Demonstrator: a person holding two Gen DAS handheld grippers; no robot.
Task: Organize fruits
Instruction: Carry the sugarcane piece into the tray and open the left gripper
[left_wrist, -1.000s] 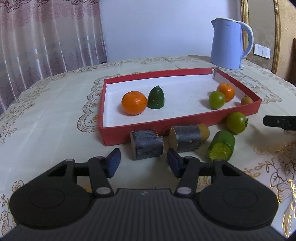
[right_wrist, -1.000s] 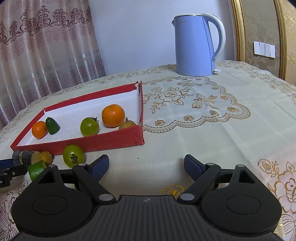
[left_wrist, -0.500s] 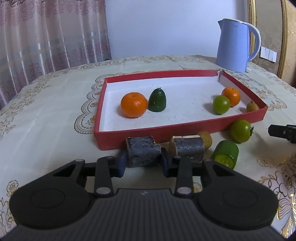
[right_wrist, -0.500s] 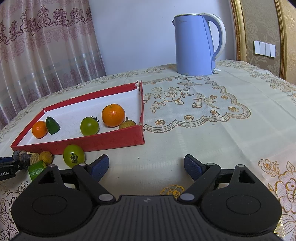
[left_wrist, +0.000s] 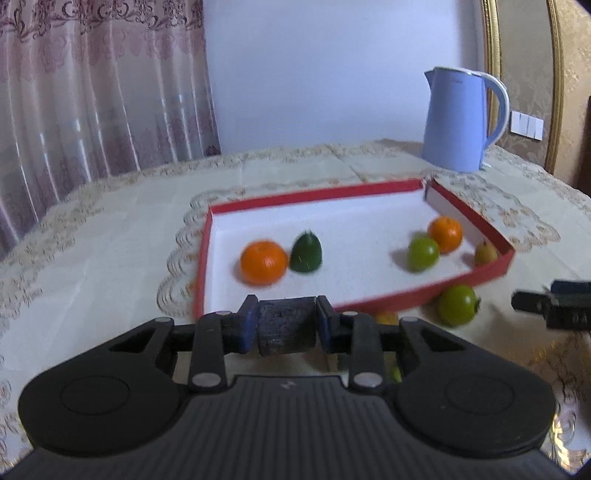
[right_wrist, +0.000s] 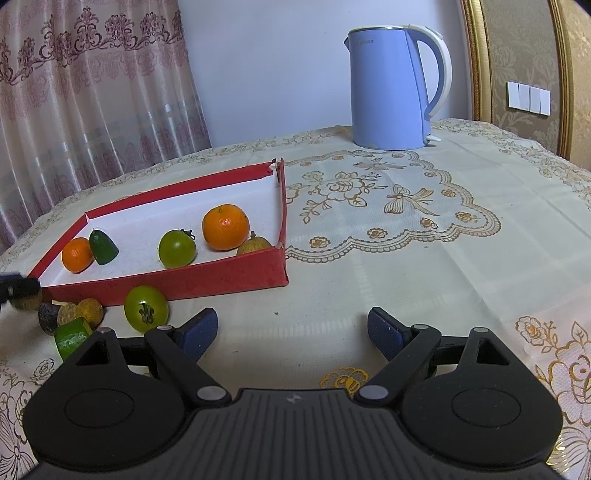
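A cream embroidered tablecloth (right_wrist: 388, 258) is covering the table, and everything else is placed here against the red tray (right_wrist: 177, 282) lying on it. A blue kettle (right_wrist: 393, 88) is standing well beyond the tray's far right corner, with a pink curtain (right_wrist: 92, 92) hanging behind the tray's far left side. Inside the tray, two oranges are sitting apart, one (left_wrist: 263, 262) near the left wall just beside a dark green cone-shaped piece (left_wrist: 305, 252), the other (right_wrist: 225, 227) near the right wall, with a green fruit (right_wrist: 177, 248) beside it and a small tan fruit (right_wrist: 255, 245) tucked in the near right corner. Outside the tray's near wall, a green tomato-like fruit (right_wrist: 146, 308), a dark-skinned chunk (right_wrist: 50, 317) with a yellow-brown piece (right_wrist: 89, 311) and a cut green piece (right_wrist: 72, 336) are lying close together. The left gripper (left_wrist: 284, 325) is closing its jaws on a dark brown cut piece (left_wrist: 286, 326), pads pressing both sides, in front of the tray's near left corner; its lower edge and the cloth beneath are hidden by the gripper body, and the view is motion-blurred. The right gripper (right_wrist: 291, 330) is standing wide open, nothing between its jaws, over bare cloth before the tray's near right corner.
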